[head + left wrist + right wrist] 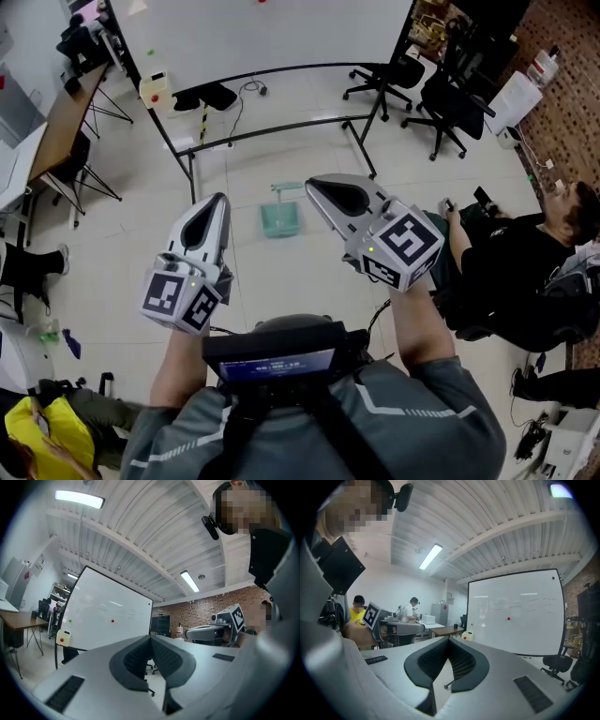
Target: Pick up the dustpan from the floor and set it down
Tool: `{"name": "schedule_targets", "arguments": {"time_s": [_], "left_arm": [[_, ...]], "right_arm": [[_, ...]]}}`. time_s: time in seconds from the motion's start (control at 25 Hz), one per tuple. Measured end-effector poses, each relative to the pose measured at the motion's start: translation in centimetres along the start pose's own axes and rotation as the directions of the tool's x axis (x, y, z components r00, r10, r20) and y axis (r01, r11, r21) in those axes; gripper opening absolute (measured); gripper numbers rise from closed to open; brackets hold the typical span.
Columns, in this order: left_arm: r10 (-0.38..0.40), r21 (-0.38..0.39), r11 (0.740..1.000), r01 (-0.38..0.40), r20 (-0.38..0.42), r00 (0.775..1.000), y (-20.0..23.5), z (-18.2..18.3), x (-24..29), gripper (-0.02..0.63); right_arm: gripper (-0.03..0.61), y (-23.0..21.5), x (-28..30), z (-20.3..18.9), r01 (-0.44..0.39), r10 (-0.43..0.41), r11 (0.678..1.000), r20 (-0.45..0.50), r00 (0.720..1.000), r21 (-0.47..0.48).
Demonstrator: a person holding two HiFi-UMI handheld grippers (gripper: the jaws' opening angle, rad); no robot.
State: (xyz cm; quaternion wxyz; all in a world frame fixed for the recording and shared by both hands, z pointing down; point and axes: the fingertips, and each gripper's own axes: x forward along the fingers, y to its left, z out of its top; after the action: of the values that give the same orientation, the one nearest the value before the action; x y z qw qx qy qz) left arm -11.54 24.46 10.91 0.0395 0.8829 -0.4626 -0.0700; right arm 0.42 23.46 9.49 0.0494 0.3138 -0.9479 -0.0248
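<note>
item: dustpan (pixel 281 219), pale green, count one. it lies on the floor (pixel 122 253) at centre frame, below the whiteboard (pixel 262 37) stand, touched by nothing.

left hand-held gripper (pixel 221 199), count one: jaws pressed together, empty, held level left of the dustpan.

right hand-held gripper (pixel 309 184), count one: jaws pressed together, empty, right of the dustpan.

handling note: both look well above the floor. best judged to lower one, spread its jaws before arrival, meet the handle at the pan's upper edge squarely, pinch firmly, and lift level so the pan does not swing.

surroundings: whiteboard, one; office chairs (pixel 450 103), two, upper right.
</note>
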Motion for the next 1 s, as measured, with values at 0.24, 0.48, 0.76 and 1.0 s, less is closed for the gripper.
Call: {"name": "schedule_targets", "arguments": {"time_s": [0.24,0.48,0.76,1.0], "left_arm": [[-0.013,0.011,1.000,0.013,-0.003,1.000,-1.5,0.2,0.6,0.028],[-0.021,0.012,1.000,0.022,-0.034,0.999,-2.4,-0.2,1.6,0.028],[-0.007,0.008,1.000,0.007,-0.041,0.999,-2.5,-0.7,1.0,0.028],[0.004,0.008,1.000,-0.004,-0.041,0.999,-2.4,-0.3,1.4,0.028]], "right_arm": [[0.015,-0.6,-1.3,-0.2,0.009,-0.008,1.000,-0.009,1.000,0.021],[0.014,-1.6,-2.3,-0.2,0.025,-0.024,0.999,-0.009,1.000,0.039],[0.015,-1.2,-2.7,-0.6,0.029,-0.029,0.998,-0.004,1.000,0.047],[0.015,-1.8,-2.6,-0.3,0.028,-0.028,0.998,-0.009,1.000,0.051]]}}
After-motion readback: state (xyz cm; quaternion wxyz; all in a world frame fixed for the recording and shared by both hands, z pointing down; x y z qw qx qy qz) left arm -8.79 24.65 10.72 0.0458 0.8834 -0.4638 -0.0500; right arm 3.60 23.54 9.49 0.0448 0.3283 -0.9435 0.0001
